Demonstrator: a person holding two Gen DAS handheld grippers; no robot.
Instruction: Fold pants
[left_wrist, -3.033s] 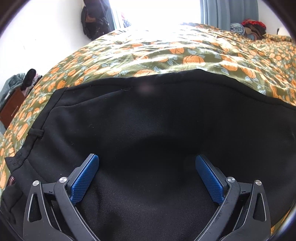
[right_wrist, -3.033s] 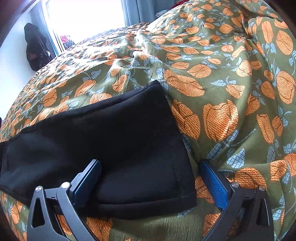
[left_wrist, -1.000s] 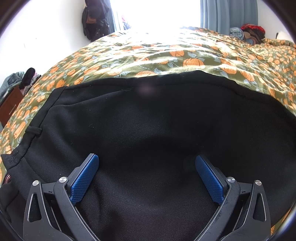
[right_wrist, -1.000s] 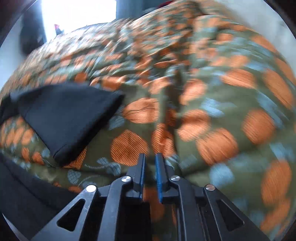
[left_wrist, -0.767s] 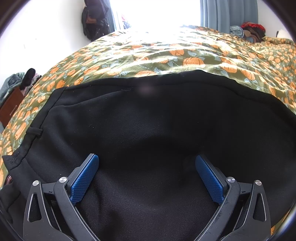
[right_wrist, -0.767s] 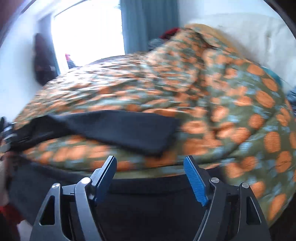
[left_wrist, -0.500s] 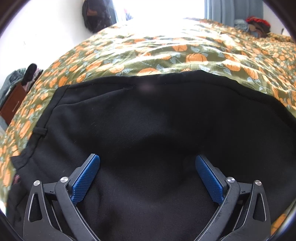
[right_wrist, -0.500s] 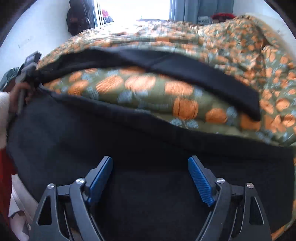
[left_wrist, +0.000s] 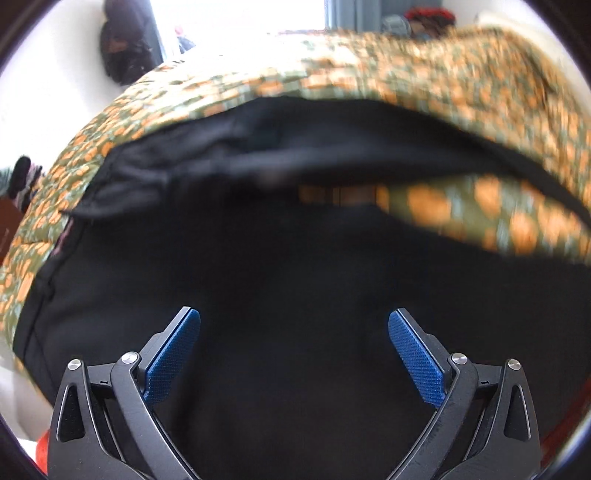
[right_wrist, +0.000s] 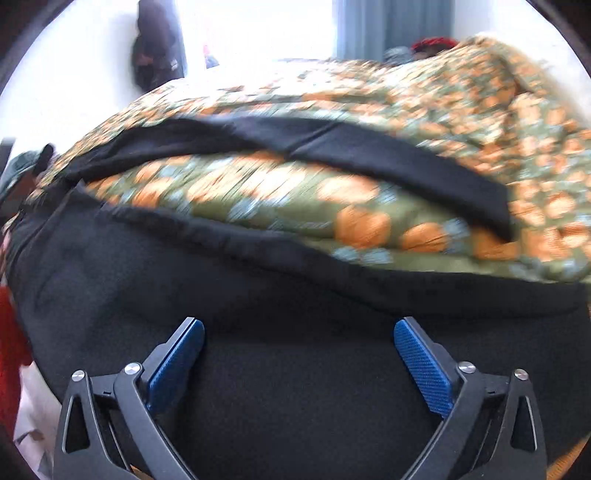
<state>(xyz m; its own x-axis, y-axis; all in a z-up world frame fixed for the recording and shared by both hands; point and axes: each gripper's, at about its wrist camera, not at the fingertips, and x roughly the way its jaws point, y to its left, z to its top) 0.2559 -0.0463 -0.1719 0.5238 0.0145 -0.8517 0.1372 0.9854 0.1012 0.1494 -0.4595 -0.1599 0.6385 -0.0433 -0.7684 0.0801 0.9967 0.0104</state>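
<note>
Black fabric pants (right_wrist: 295, 369) lay on the orange-patterned green bedspread (right_wrist: 277, 195), legs now splayed apart across mid-frame, previously together. Left gripper (left_wrist: 294, 354) and right gripper (right_wrist: 299, 358) hovered, jaws apart; refolding appeared necessary.

We see a green bedspread (right_wrist: 280, 192) printed with orange pumpkins, rumpled higher at the far right. On the far left a dark bag (right_wrist: 157, 48) hangs against the white wall (left_wrist: 55, 92). A bright window (right_wrist: 258, 26) sits far centre, grey-blue curtains (right_wrist: 391, 26) beside it, red clothing (right_wrist: 432, 43) just right.
</note>
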